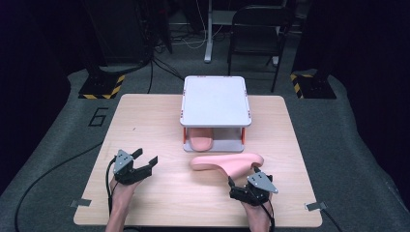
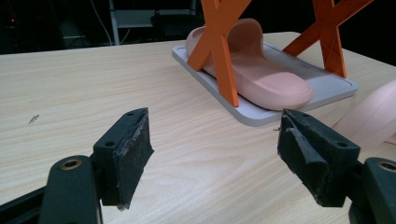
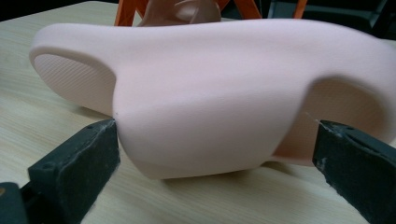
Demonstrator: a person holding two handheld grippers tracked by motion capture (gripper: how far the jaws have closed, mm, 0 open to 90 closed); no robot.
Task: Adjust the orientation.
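the right gripper point(image 1: 240, 186) was open wide, its jaws on either side of the strap of a pink slipper point(image 1: 227, 163) that lay on its side on the wooden table point(image 1: 145, 116); one jaw was touching the strap. the right hand point(image 1: 256, 212) came in low from the near edge. the left gripper point(image 1: 143, 162) was also open wide and held nothing, pointing toward a grey rack point(image 1: 215, 101) with orange legs. a second pink slipper point(image 2: 261, 74) lay on the rack's lower tray.
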